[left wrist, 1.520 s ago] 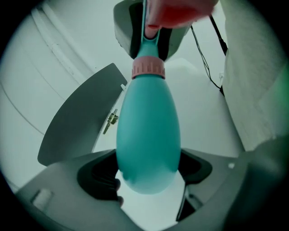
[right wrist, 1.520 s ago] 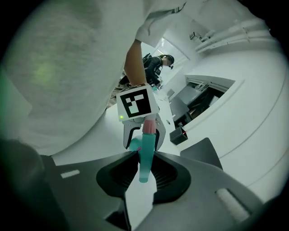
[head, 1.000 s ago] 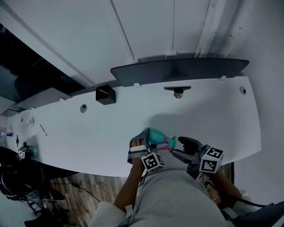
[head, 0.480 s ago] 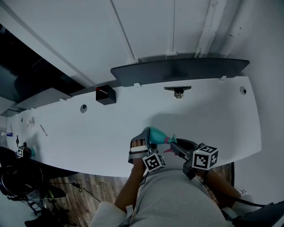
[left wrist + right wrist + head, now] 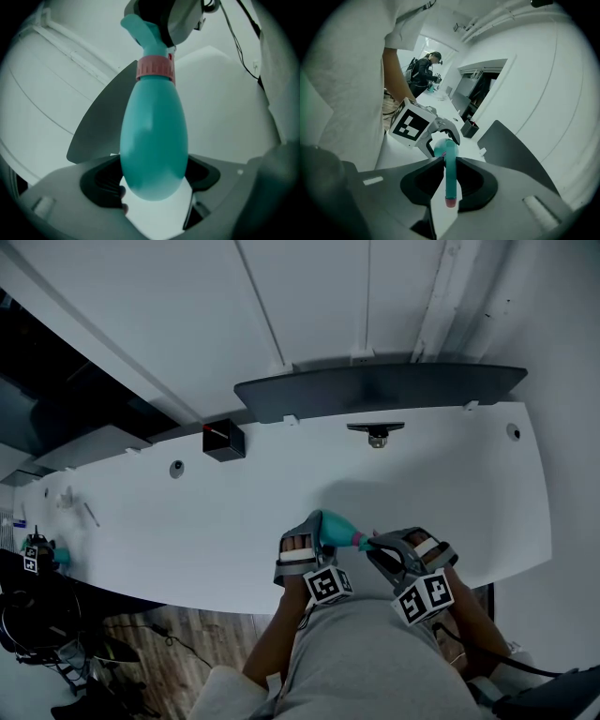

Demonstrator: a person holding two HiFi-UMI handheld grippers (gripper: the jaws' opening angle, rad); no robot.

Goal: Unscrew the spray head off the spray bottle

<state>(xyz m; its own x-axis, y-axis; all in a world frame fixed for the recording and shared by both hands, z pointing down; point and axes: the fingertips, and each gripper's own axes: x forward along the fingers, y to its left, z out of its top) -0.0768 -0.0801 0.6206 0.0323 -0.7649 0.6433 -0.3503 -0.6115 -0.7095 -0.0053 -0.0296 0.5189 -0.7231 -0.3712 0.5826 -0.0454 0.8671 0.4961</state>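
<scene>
A teal spray bottle (image 5: pixel 154 136) with a pink collar (image 5: pixel 155 69) is held off the white table (image 5: pixel 187 512), and my left gripper (image 5: pixel 152 176) is shut on its round body. In the head view the left gripper (image 5: pixel 314 532) is near the table's front edge with the bottle (image 5: pixel 333 524) pointing right. The teal spray head (image 5: pixel 450 171) with its pink tip (image 5: pixel 450 202) lies between my right gripper's (image 5: pixel 449 176) pads. Its jaws have just been closing and now press on the head. The right gripper (image 5: pixel 377 544) meets the bottle's right end.
A black box (image 5: pixel 223 440) and a small dark mount (image 5: pixel 375 432) stand at the back of the table. A dark curved panel (image 5: pixel 375 388) runs along the far edge. Another person (image 5: pixel 424 68) works at a table in the distance.
My right gripper has moved left onto the spray head, rolled, and closed its wide-open jaws round it. The left gripper and the bottle have stayed in place.
</scene>
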